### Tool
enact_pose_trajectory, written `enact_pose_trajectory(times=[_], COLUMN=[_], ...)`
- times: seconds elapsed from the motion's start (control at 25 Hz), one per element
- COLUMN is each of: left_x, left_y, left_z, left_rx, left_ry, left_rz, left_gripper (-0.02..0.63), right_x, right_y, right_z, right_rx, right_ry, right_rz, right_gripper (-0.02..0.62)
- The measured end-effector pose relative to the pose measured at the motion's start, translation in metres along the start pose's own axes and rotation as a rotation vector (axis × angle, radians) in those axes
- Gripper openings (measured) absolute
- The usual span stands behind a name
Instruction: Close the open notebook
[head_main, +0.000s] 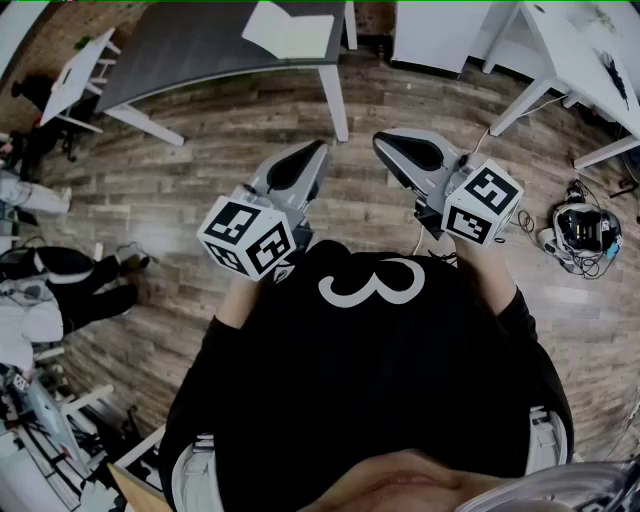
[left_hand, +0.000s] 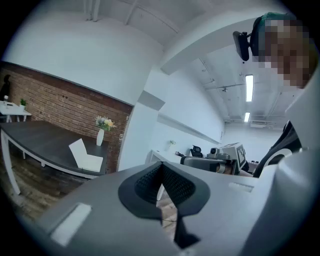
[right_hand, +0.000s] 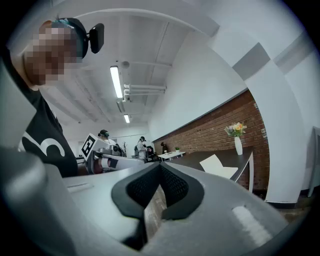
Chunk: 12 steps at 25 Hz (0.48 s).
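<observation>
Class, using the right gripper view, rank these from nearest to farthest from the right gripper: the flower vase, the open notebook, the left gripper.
1. left gripper: close by, at the left.
2. open notebook: to the right, on the dark table.
3. flower vase: at the table's far end, by the brick wall.

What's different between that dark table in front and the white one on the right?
The dark table has a near-black top; the white table has a pale one. The dark table carries an open notebook and a vase of flowers; the white table shows only a small dark item. Both have white legs.
</observation>
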<state>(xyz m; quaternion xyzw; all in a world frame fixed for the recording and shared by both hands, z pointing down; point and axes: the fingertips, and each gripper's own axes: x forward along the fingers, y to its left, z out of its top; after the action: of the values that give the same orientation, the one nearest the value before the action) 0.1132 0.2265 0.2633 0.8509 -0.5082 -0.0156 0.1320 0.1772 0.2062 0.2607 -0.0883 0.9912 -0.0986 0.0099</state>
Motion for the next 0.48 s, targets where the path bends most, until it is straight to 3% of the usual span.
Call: enact_pose_trajectory(times=[0.48], left_x=[0.007], left_y=[0.017], left_z=[0.007], left_rx=[0.007], left_ry=[0.006], left_rz=[0.001], left_gripper=[0.015], right_x=[0.020], right_y=[-0.015], right_z=[-0.004], right_rx=[-0.016], right_ry=[0.025], right_rz=[0.006], right_gripper=[0.000])
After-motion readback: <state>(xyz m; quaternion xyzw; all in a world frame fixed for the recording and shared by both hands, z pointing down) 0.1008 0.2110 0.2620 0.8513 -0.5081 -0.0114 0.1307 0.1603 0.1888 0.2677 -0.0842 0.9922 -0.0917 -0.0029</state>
